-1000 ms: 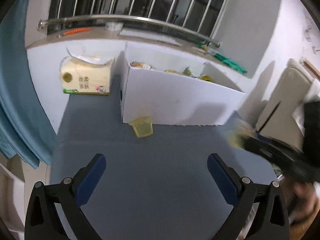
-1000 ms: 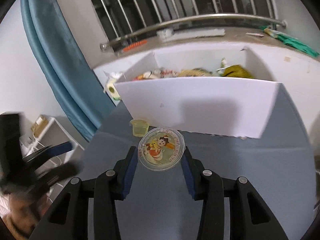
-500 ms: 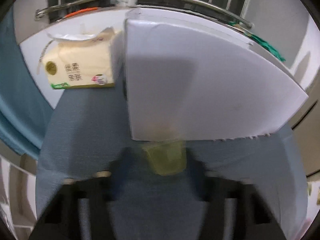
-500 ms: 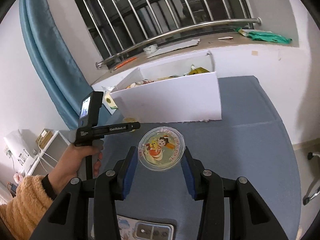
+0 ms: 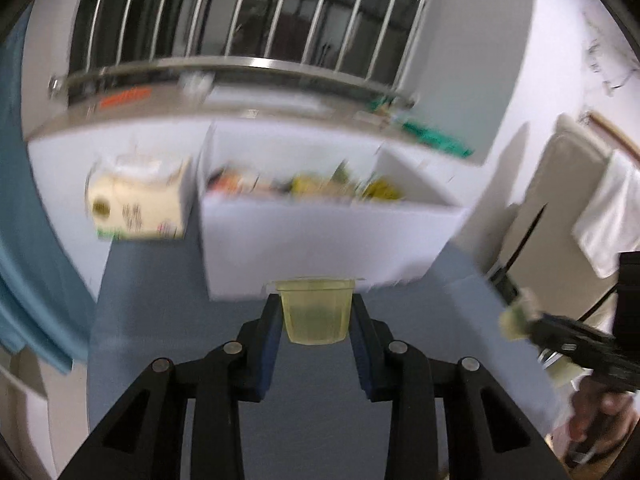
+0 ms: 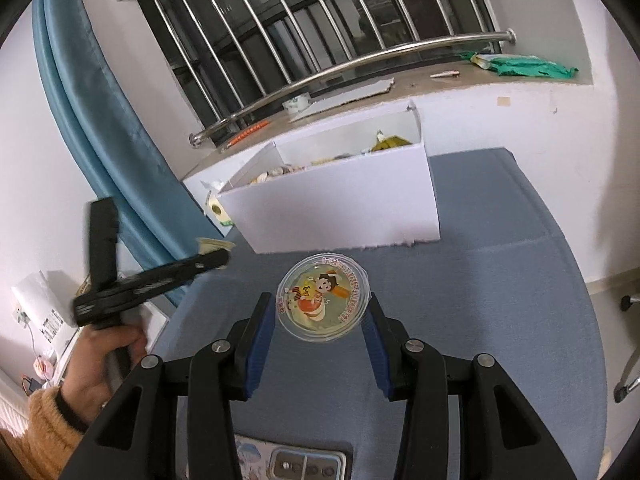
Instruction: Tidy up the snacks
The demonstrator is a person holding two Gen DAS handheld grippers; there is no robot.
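Two jelly cups: left tongs [image 5: 316,312] grip one [image 5: 315,310], right tongs [image 6: 322,312] the other [image 6: 322,302]

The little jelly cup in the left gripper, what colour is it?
Pale see-through yellow. The small plastic jelly cup shows best in the left wrist view.

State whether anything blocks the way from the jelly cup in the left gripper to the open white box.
Only the white box's own front wall stands between; the jelly cup in the left gripper must go over it. Nothing else visible does.

white box [image 6: 344,204] ahead, open top, bare blue tabletop [image 6: 500,280] right
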